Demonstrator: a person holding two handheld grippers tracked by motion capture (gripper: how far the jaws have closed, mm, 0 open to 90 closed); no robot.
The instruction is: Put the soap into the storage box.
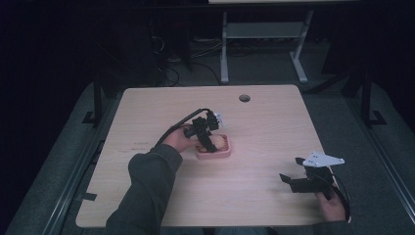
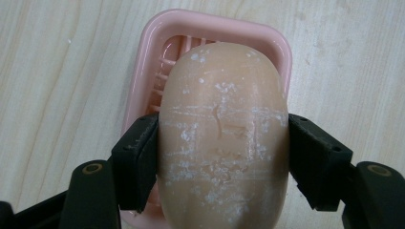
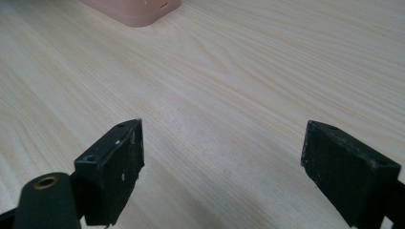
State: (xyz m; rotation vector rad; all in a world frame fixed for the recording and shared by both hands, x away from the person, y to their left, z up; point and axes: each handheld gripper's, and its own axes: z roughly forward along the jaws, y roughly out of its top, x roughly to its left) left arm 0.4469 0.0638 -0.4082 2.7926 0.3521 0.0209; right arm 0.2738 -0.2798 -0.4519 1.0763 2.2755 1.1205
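Between our left gripper's [image 2: 223, 157] jaws we hold a bar of soap [image 2: 223, 138], clamped on its two long sides, its scuffed top facing up. Just beyond and beneath the jaws sits the pink soap dish [image 2: 157, 43], ribbed inside, on the wooden table [image 2: 57, 71]. Our right gripper [image 3: 222, 162] hovers well apart from it, jaws spread wide over bare wood, with a corner of the dish far ahead of its left jaw.
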